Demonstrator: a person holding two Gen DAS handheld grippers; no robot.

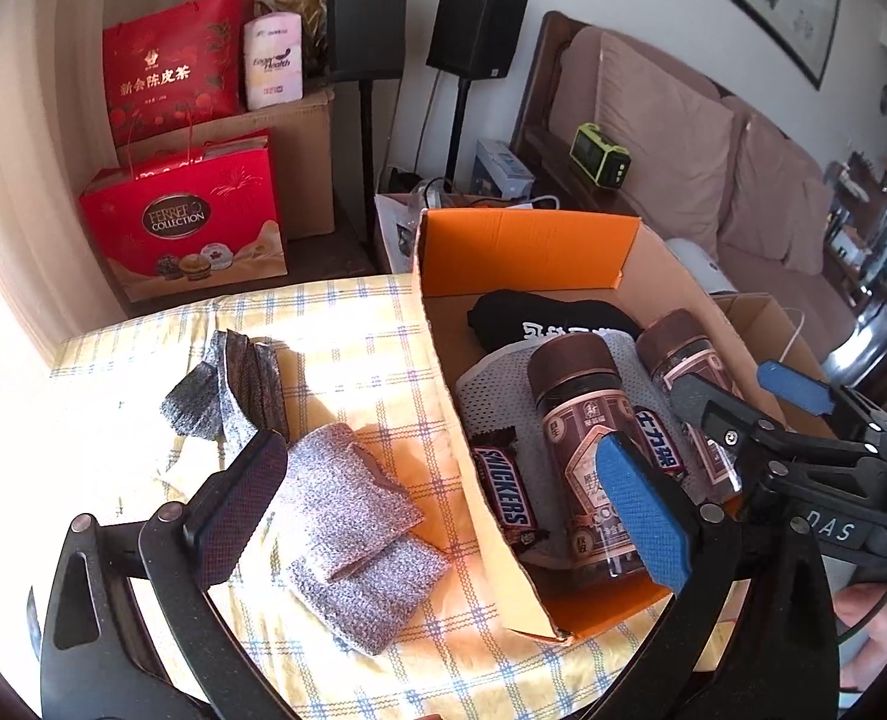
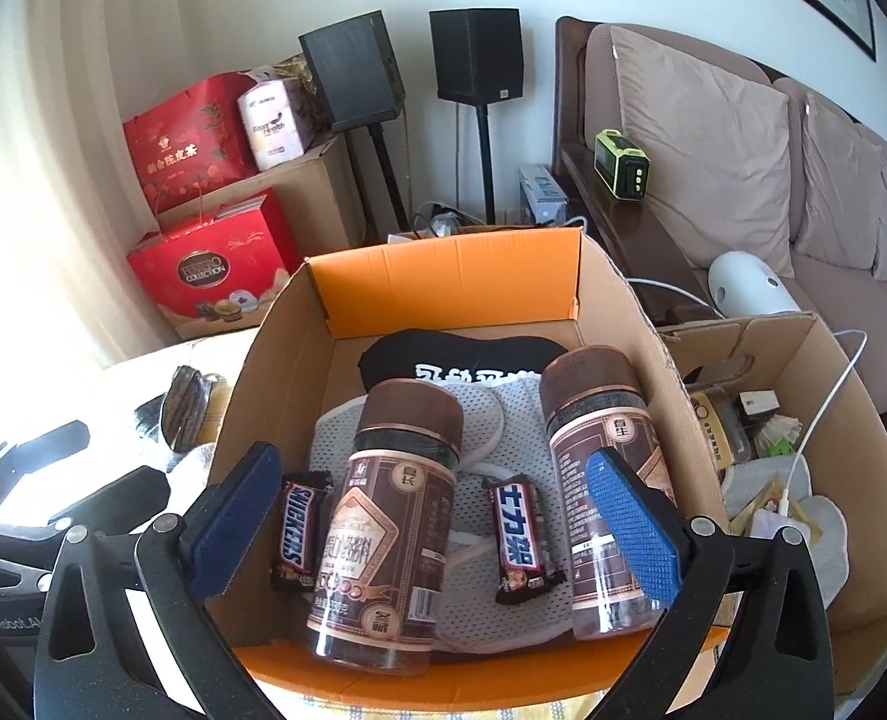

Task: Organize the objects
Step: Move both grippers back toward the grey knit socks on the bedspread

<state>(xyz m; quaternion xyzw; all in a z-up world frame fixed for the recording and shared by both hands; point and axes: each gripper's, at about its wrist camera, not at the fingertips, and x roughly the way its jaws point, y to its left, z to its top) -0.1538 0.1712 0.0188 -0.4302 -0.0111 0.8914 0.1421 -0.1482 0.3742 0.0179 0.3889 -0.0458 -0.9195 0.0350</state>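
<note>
**Both claws wide and empty over a packed box**

Here's the cardboard box (image 2: 275, 360), open-topped, orange on the inside flaps, sitting on the table (image 1: 359, 324) under a yellow checked cloth. Inside, two brown-lidded jars lie on their sides: the left jar (image 2: 383, 516) near the middle, the right jar (image 2: 599, 480) against the right wall. Between them lies a chocolate bar with Chinese lettering (image 2: 518, 540), and a Snickers bar (image 2: 296, 531) lies just left of the left jar. Under all of it is a white mesh garment (image 2: 503, 414), and behind that a folded black garment with white print (image 2: 467, 360) lies at the far end.

The right claw (image 2: 434, 519) hangs above the box, fully released, nothing between its blue pads; the jars lie below it. The left claw (image 1: 437, 516) is released too, straddling the box's left wall, one finger over the table, the other over the jar.

Out on the cloth, left of the box, sit grey scouring cloths (image 1: 347, 516) in a loose stack, and farther back a dark crumpled pile of the same kind (image 1: 227, 390).

Beyond the table: red gift bags (image 1: 185, 222), two black speakers on stands (image 2: 419, 66), and a brown sofa (image 2: 773, 138). A second carton of odds and ends (image 2: 803, 420) stands right of the box.
</note>
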